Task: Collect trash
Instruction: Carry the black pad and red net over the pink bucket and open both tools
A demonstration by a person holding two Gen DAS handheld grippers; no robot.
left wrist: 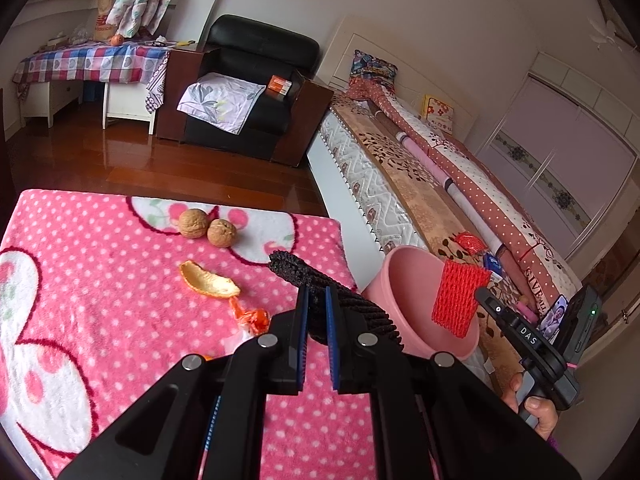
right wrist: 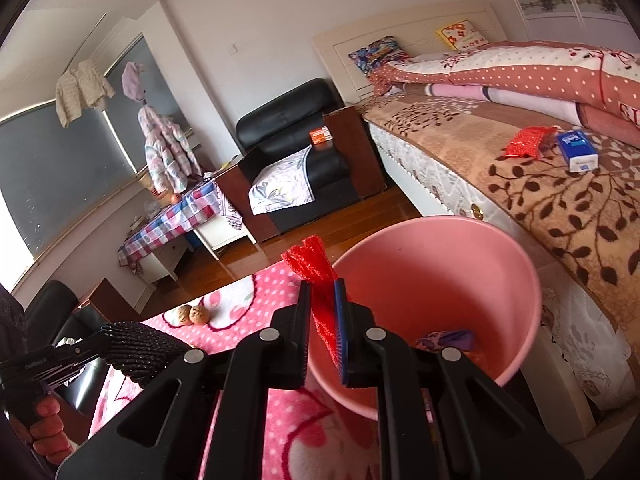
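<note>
My left gripper (left wrist: 317, 296) is shut on a black foam net sleeve (left wrist: 292, 270) held over the pink dotted blanket (left wrist: 100, 288); the same black foam net sleeve (right wrist: 140, 350) shows at the lower left of the right wrist view. My right gripper (right wrist: 323, 286) is shut on a red foam net sleeve (right wrist: 310, 260) beside the rim of the pink bin (right wrist: 436, 280). From the left wrist view the red foam net sleeve (left wrist: 456, 300) hangs over the pink bin (left wrist: 404, 284). An orange peel (left wrist: 208, 280) and an orange wrapper (left wrist: 250, 318) lie on the blanket.
Two walnuts (left wrist: 206, 228) sit near the blanket's far edge. A bed (right wrist: 540, 208) on the right carries a red packet (right wrist: 524, 142) and a blue tissue pack (right wrist: 578, 150). A black armchair (left wrist: 248, 92) and a checked-cloth table (left wrist: 92, 64) stand across the wooden floor. Something purple (right wrist: 448, 338) lies in the bin.
</note>
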